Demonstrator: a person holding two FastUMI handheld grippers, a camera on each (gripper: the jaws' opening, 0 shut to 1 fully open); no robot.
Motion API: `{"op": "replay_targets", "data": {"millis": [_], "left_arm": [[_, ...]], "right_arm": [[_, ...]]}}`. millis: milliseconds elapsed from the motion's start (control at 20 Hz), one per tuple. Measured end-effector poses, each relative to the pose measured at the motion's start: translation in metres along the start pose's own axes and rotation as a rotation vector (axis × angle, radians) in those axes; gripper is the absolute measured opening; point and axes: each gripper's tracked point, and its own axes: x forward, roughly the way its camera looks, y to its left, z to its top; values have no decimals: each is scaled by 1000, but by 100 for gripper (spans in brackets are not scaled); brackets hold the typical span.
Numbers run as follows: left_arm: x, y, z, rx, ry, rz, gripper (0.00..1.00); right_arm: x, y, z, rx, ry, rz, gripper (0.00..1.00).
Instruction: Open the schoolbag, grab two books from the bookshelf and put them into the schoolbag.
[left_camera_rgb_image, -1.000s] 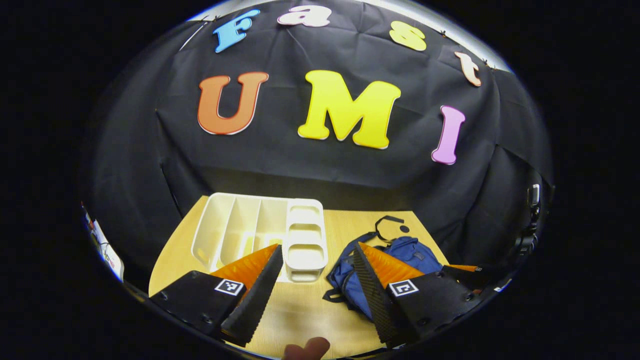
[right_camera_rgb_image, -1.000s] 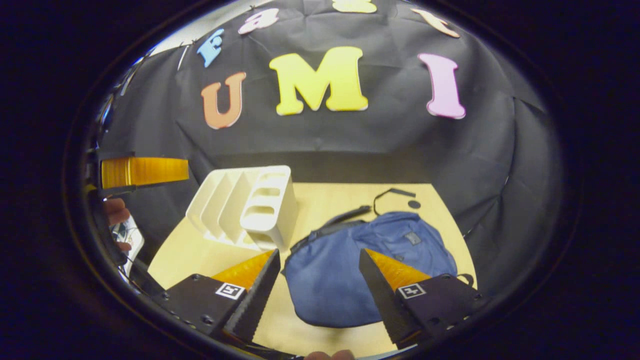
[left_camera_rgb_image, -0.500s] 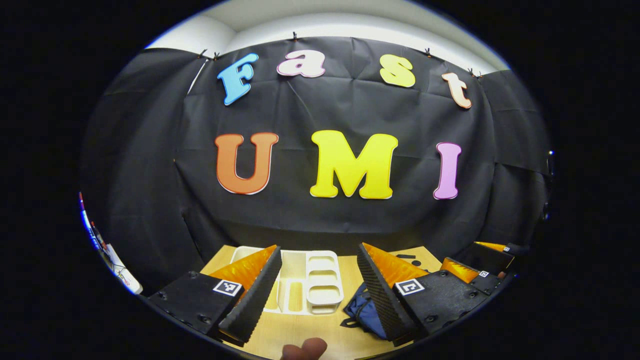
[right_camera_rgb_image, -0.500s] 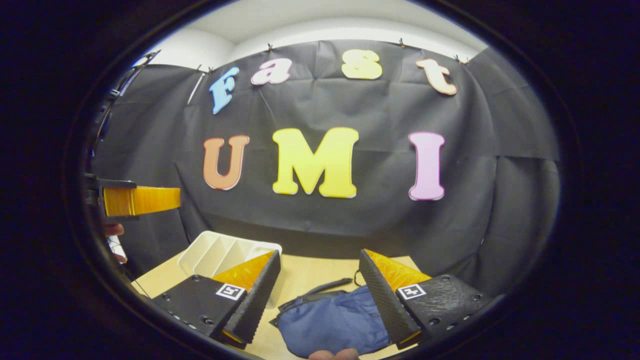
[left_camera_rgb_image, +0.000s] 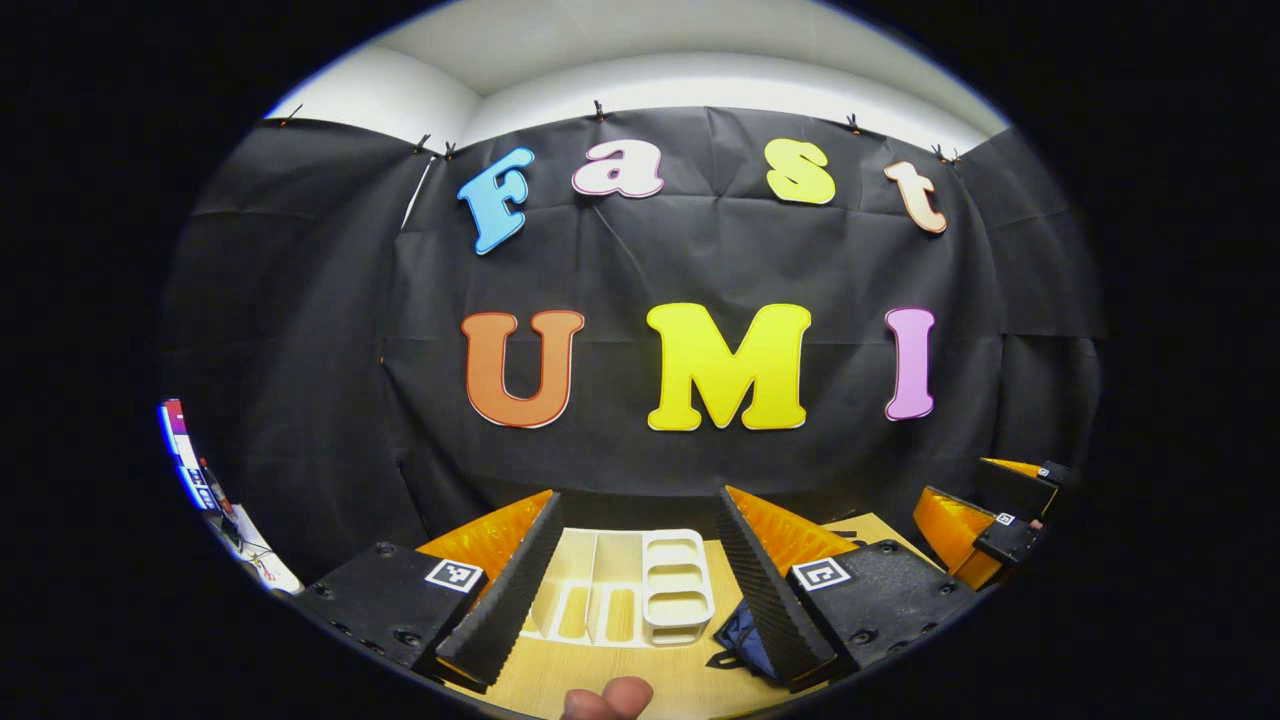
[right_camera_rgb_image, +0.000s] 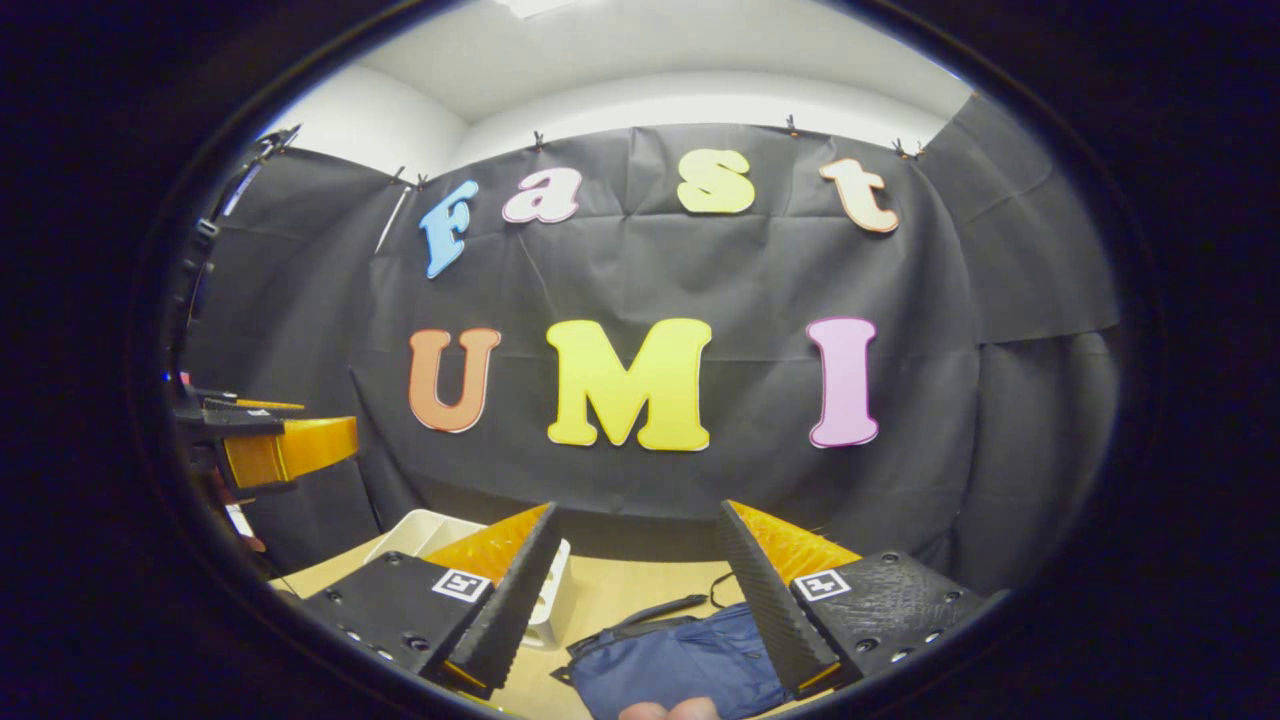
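Both cameras have tilted upward over the last second: the booth wall and a strip of pale ceiling now take up most of each view, and the surface (left_camera_rgb_image: 690, 680) with its things has dropped to the lower edge.

Left gripper view: the left hand-held gripper (left_camera_rgb_image: 637, 590) has its fingers spread apart, nothing between them. Through the gap lies the white bookshelf (left_camera_rgb_image: 625, 590), its slots showing no books, where a second ago it sat higher and larger in view. Just right of it, a small part of the blue schoolbag (left_camera_rgb_image: 740, 632) shows beside the right finger; earlier much more of it showed. A fingertip (left_camera_rgb_image: 607, 697) of the person's hand shows at the bottom edge, as before. The right hand-held gripper (left_camera_rgb_image: 985, 505) shows at the far right edge, higher than a second ago.

Right gripper view: the right hand-held gripper (right_camera_rgb_image: 637, 585) is likewise spread and empty. The schoolbag (right_camera_rgb_image: 680, 665) lies flat on the surface (right_camera_rgb_image: 620, 595) between its fingers, with a dark strap (right_camera_rgb_image: 655, 608) trailing behind it. A corner of the bookshelf (right_camera_rgb_image: 420, 535) shows behind the left finger. The left hand-held gripper (right_camera_rgb_image: 275, 440) shows at the far left edge, lower in view than before.
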Motion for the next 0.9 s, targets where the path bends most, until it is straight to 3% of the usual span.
{"op": "replay_targets", "data": {"millis": [450,900], "left_arm": [[1,-3,2,-11,-20,-22,96],[2,3,0,-21,-16,-13,96]], "right_arm": [[4,-1,5,5,-5,-7,95],[7,-19,3,12,13,-88,94]]}}
